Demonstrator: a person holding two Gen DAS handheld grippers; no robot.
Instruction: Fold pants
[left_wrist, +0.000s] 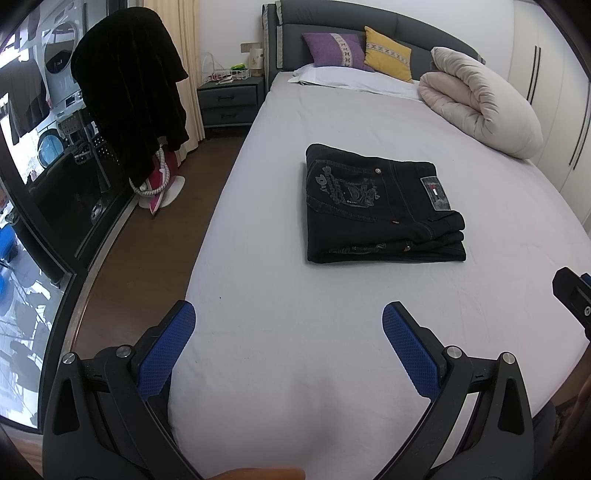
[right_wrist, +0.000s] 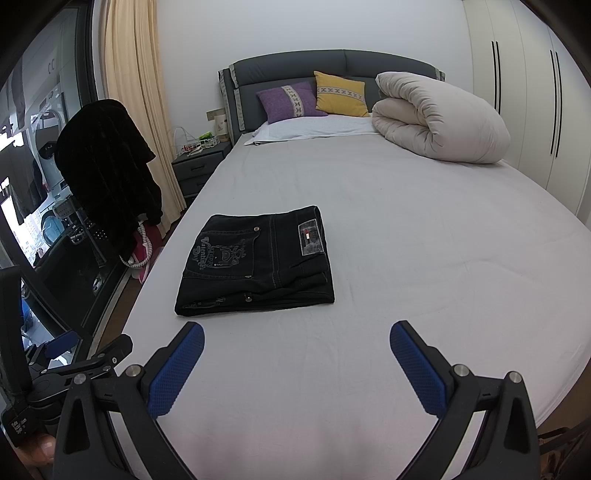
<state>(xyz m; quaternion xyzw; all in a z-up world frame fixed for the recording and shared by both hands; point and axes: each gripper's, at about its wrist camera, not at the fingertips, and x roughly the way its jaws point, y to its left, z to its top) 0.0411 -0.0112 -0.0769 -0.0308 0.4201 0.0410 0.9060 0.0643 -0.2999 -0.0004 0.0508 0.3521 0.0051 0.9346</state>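
Black denim, the pants (left_wrist: 384, 206) lie in a compact folded stack mid-bed (left_wrist: 295, 295), while the left tongs (left_wrist: 289, 325) and right tongs (right_wrist: 297, 343) hover spread and empty nearby, so I'd say folding looks finished, needing nothing more.

Folded jeans (right_wrist: 255, 262) lie mid-bed (right_wrist: 406, 229); pillows (right_wrist: 291, 98) sit behind at the headboard, a rolled duvet (right_wrist: 439, 118) to their right, a nightstand (right_wrist: 197, 166) left of the bed.
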